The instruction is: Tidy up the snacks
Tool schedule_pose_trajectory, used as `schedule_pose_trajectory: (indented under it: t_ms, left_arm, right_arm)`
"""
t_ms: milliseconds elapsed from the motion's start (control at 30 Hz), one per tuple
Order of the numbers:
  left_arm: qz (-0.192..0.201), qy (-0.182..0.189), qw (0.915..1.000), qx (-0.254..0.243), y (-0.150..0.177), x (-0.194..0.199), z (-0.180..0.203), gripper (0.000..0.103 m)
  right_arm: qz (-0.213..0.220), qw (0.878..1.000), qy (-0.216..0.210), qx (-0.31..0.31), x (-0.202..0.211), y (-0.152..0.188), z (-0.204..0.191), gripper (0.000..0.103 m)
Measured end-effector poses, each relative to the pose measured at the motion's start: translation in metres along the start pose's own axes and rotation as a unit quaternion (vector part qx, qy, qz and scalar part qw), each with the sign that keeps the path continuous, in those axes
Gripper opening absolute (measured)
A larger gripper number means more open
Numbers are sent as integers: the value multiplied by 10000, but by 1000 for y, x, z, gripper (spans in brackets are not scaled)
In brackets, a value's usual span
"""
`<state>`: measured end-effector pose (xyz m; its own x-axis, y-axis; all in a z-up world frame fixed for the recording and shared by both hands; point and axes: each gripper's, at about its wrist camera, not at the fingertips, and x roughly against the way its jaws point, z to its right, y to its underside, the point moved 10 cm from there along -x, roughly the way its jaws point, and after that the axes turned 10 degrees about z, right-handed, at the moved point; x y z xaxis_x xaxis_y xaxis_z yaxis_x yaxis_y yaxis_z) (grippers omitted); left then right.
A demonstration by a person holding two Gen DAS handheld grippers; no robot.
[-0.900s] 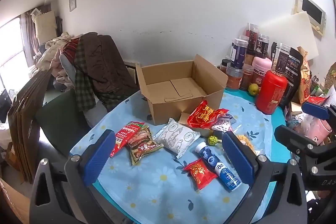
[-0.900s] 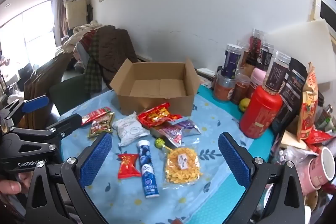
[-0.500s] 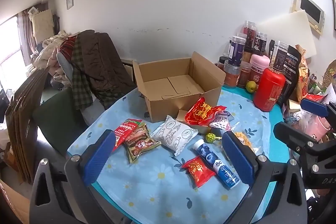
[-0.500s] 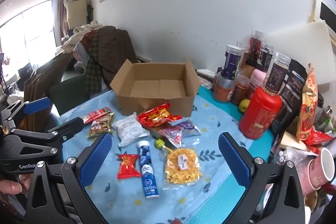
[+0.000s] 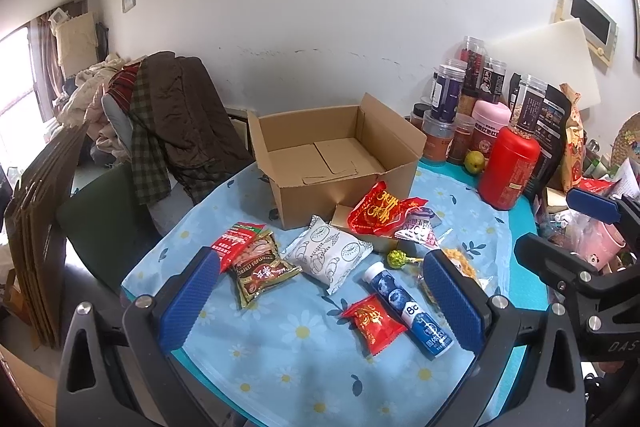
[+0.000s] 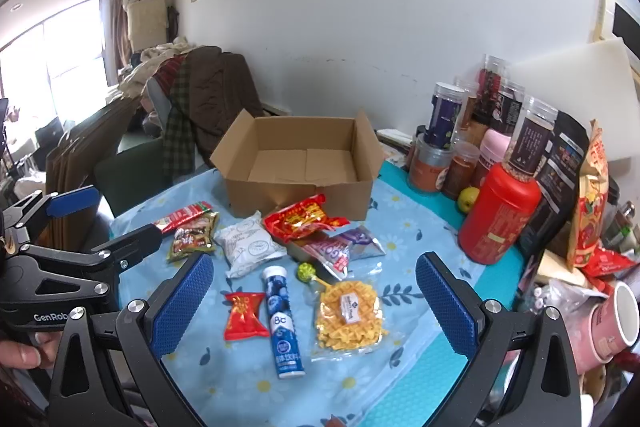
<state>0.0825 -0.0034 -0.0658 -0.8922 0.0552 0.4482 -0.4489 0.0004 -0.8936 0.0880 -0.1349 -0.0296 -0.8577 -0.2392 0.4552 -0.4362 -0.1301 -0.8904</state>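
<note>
Waiting: snacks [image 6: 276, 251] loose mid-frame on worktop [image 5: 280, 355]
Box [image 5: 340, 155]: bare inside
Left claw [image 5: 320, 301]: apart
Right claw [image 6: 314, 301]: apart

Daylight from window [image 6: 48, 67] at left, blown out | even, soft shadows | sharp | fisheye-bent edges
</note>
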Motion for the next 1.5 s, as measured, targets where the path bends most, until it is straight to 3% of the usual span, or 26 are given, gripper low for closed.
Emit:
schedule_pose_trajectory:
  t_ms: [1500]
  left_arm:
    - [18, 36, 10000, 27, -1, 6, 0, 103]
  right_arm:
    - [60, 10000, -28, 1, 2, -2, -2, 103]
